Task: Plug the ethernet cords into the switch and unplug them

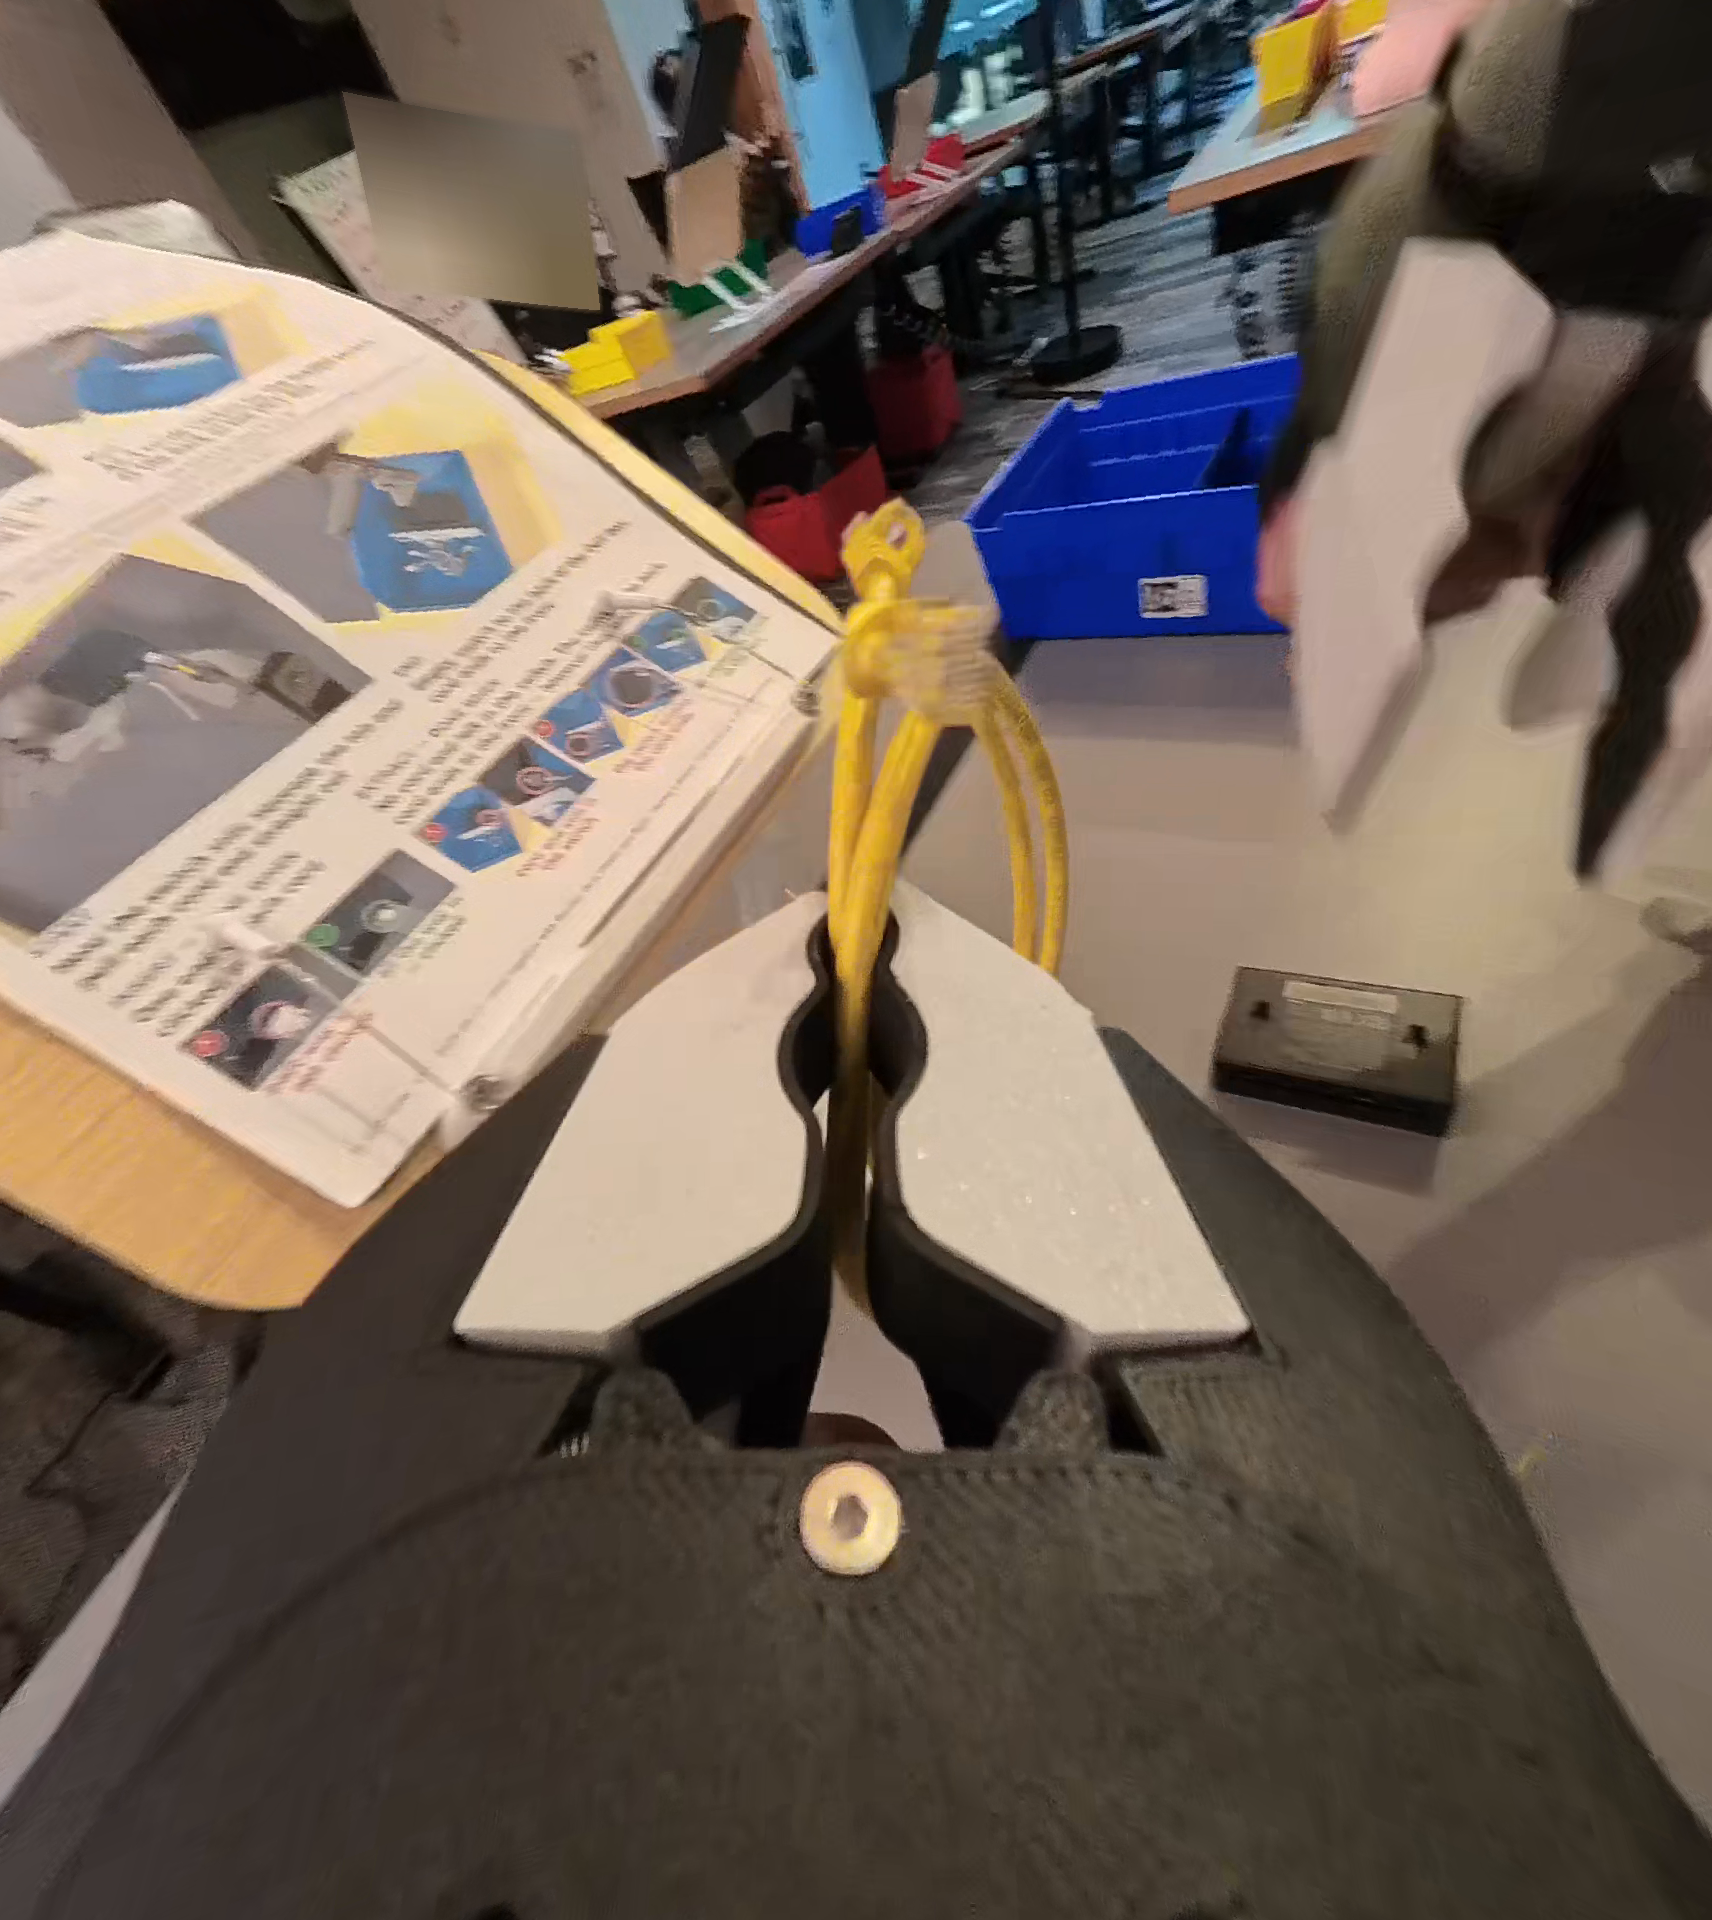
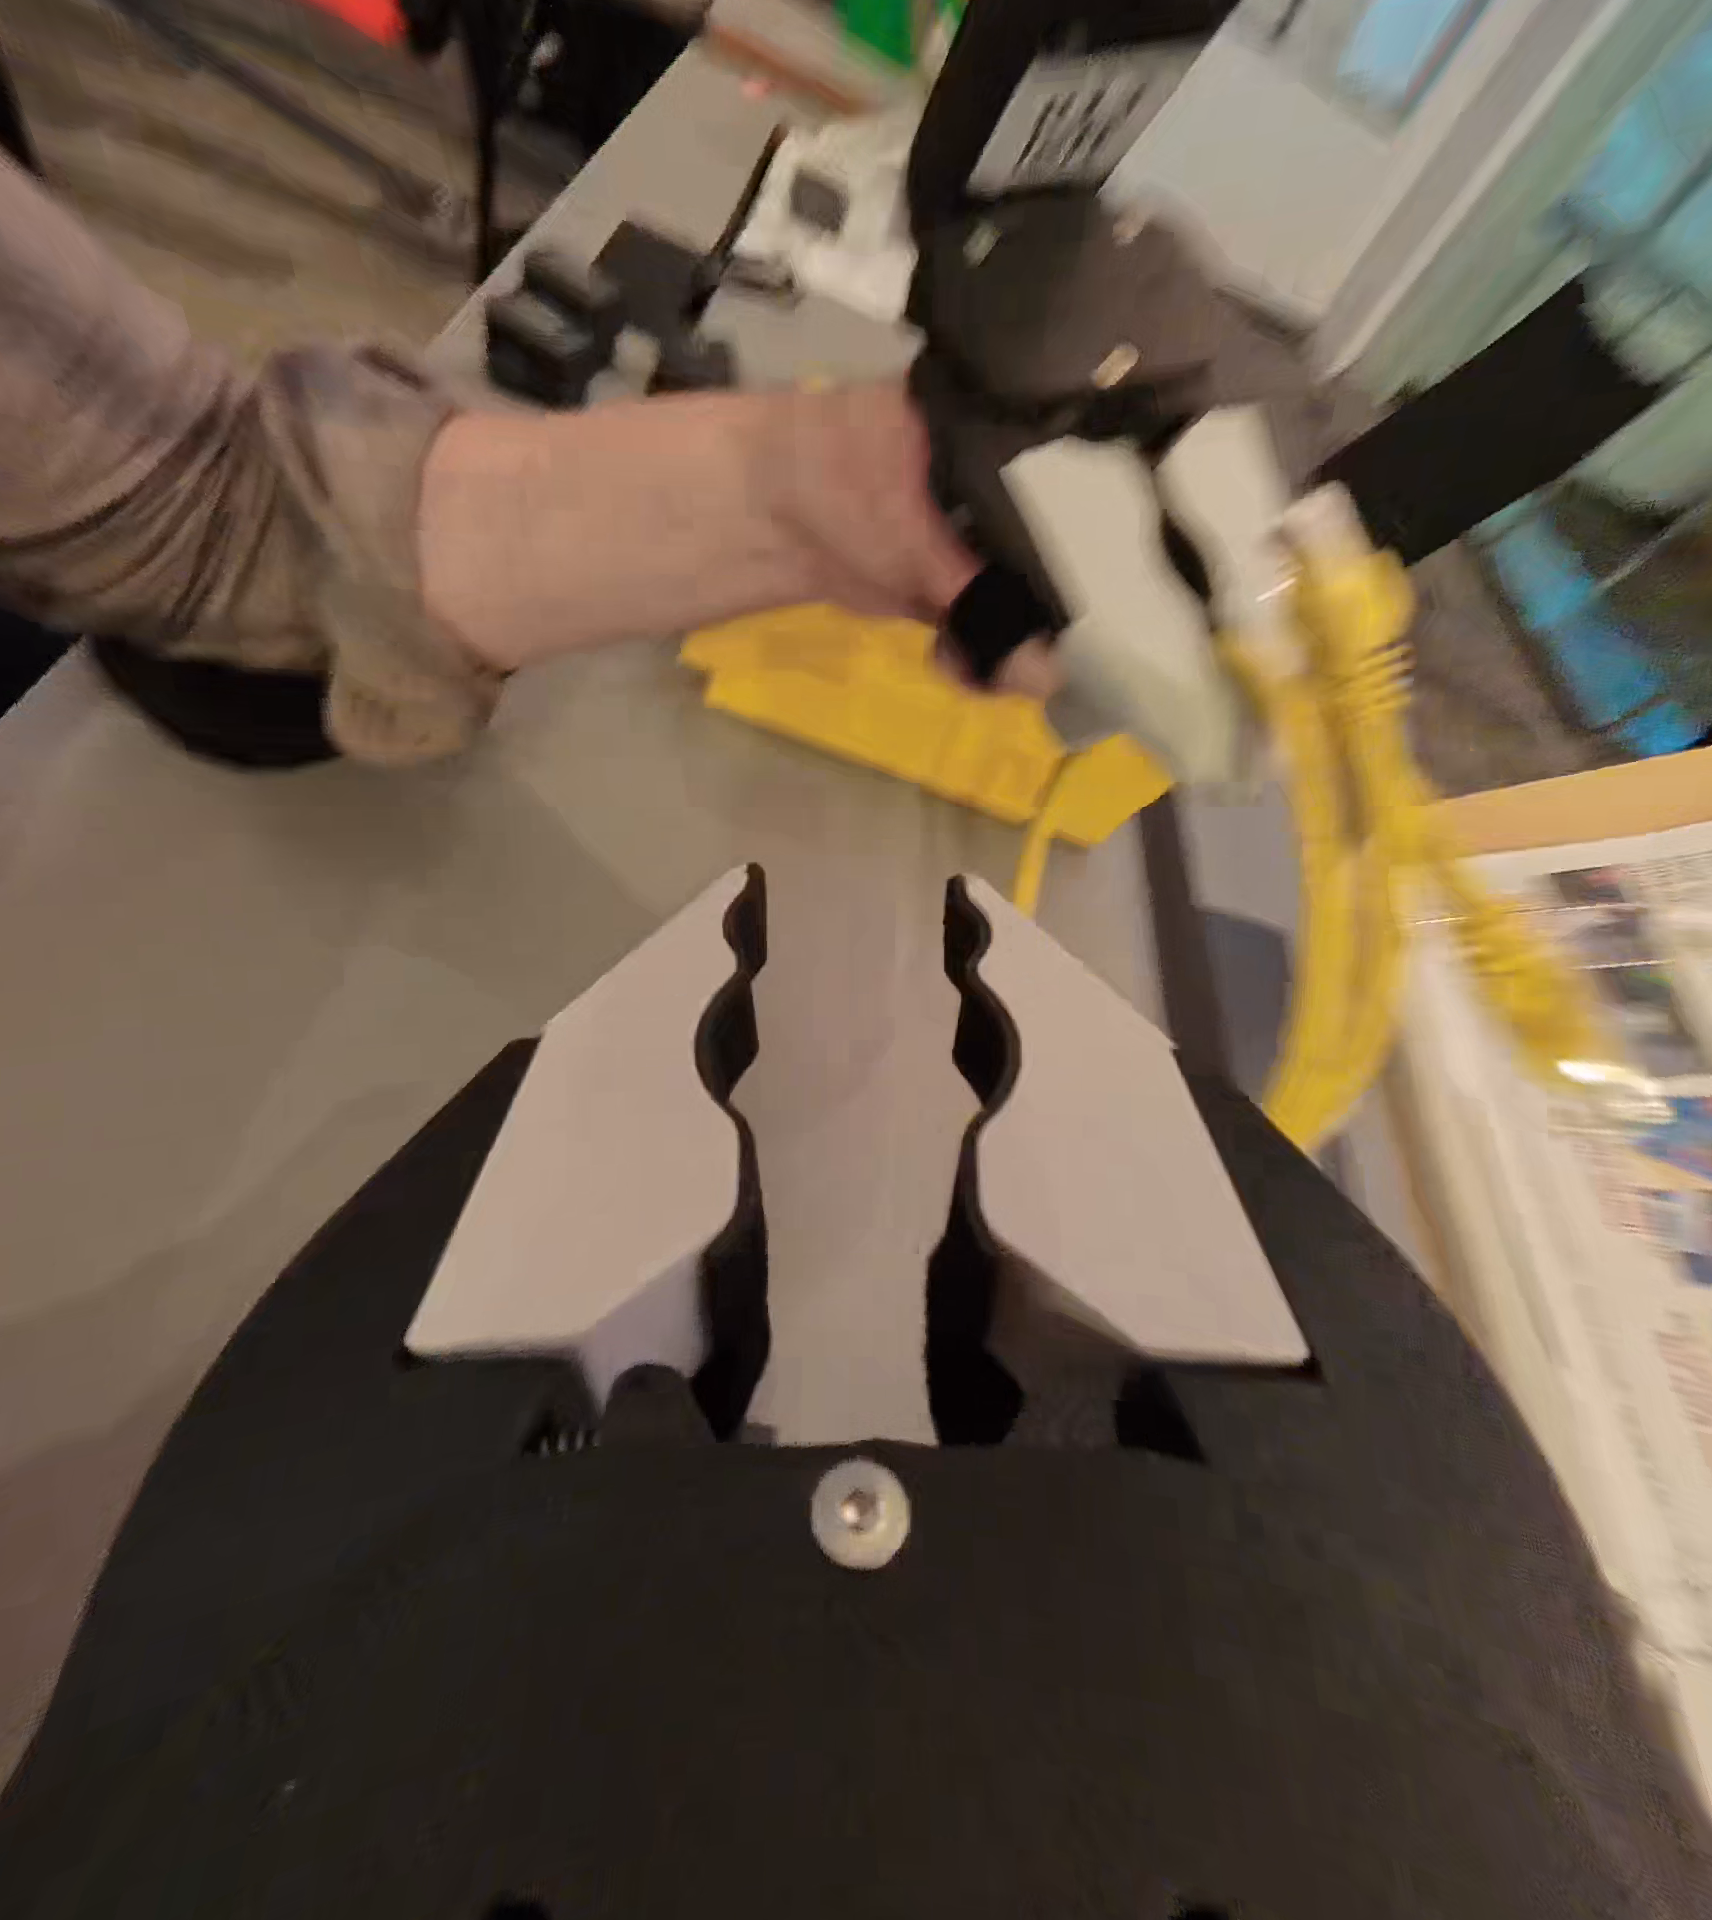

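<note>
Left gripper (image 1: pixel 857 935), low centre of the left wrist view, is clenched on a bundle of yellow ethernet cords (image 1: pixel 857 821); the strands run up between the grey fingers (image 1: pixel 686 1132), loop over to the right, and end in clear plugs (image 1: pixel 945 649) just above the fingertips at mid-frame. Black switch (image 1: pixel 1338 1047) lies flat on the grey table (image 1: pixel 1195 790) to the right of the gripper, apart from the cords, nothing plugged in on the side that shows. Right gripper (image 1: pixel 1600 748) hangs blurred in the upper right of that view, above the table. A blue bin (image 1: pixel 1132 520) sits at the far table edge, centre right. A printed instruction sheet (image 1: pixel 239 665) on a tan board fills the left side. In the right wrist view, the right gripper (image 2: pixel 854 883) sits low centre with jaws parted and released, only bare table (image 2: pixel 208 987) between them. Upper right of that frame shows the left gripper (image 2: pixel 1236 665), blurred, with the yellow cords (image 2: pixel 1351 831) hanging down from its tips. A hand (image 2: pixel 686 530) with a grey-brown sleeve reaches in from the left to hold that gripper. A yellow bin (image 2: pixel 893 707) lies on the table beneath it.
</note>
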Demonstrator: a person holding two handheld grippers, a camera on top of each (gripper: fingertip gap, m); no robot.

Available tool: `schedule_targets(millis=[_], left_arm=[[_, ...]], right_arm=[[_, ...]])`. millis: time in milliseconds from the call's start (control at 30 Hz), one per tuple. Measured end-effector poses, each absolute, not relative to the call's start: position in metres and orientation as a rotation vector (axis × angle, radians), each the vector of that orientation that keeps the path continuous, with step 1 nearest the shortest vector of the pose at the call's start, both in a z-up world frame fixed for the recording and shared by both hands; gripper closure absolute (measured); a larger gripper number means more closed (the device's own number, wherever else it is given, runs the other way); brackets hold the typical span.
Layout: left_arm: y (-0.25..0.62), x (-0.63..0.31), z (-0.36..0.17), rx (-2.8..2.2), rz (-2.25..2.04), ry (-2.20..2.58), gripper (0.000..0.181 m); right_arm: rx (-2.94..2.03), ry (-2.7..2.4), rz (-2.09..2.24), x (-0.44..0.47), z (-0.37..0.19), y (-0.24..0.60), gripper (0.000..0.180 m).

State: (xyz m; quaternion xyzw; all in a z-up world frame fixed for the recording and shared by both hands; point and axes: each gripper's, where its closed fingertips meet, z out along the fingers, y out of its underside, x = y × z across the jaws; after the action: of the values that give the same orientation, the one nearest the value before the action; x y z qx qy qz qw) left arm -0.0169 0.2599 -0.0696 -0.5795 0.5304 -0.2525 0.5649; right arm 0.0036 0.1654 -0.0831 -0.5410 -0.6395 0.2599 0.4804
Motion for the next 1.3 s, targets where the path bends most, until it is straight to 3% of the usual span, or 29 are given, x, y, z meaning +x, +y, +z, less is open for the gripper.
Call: schedule_targets(millis=[133, 233, 333, 433, 600, 633, 800, 933, 1300], left_arm=[[0.244, -0.011, -0.072, -1.314, -0.707, 1.323, 0.180], [0.234, -0.006, -0.071, -1.300, -0.798, 1.347, 0.180], [0.219, 0.000, -0.080, -1.281, -0.849, 1.445, 0.180], [0.208, 0.005, -0.088, -1.260, -0.850, 1.526, 0.180], [0.211, 0.006, -0.089, -1.270, -0.901, 1.502, 0.180], [0.214, 0.006, -0.089, -1.279, -0.903, 1.481, 0.177], [0.214, -0.010, -0.061, -1.235, -0.923, 1.392, 0.130], [0.203, -0.005, -0.045, -1.193, -0.765, 1.402, 0.119], [0.225, 0.010, -0.065, -1.323, -0.252, 1.434, 0.154]], right_arm=[[-1.215, -1.342, 0.249, 0.041, -0.041, 0.200, 0.136], [-1.200, -1.336, 0.065, 0.057, -0.041, 0.212, 0.138], [-1.221, -1.366, -0.016, 0.057, -0.053, 0.220, 0.145], [-1.218, -1.429, -0.034, 0.052, -0.063, 0.218, 0.167], [-1.276, -1.447, 0.063, 0.050, -0.068, 0.212, 0.169], [-1.284, -1.439, 0.053, 0.052, -0.068, 0.214, 0.169], [-1.313, -1.401, -0.096, 0.064, -0.066, 0.227, 0.169], [-1.313, -1.410, -0.158, 0.060, -0.068, 0.229, 0.170], [-1.220, -1.394, -0.038, 0.035, -0.055, 0.212, 0.170]])
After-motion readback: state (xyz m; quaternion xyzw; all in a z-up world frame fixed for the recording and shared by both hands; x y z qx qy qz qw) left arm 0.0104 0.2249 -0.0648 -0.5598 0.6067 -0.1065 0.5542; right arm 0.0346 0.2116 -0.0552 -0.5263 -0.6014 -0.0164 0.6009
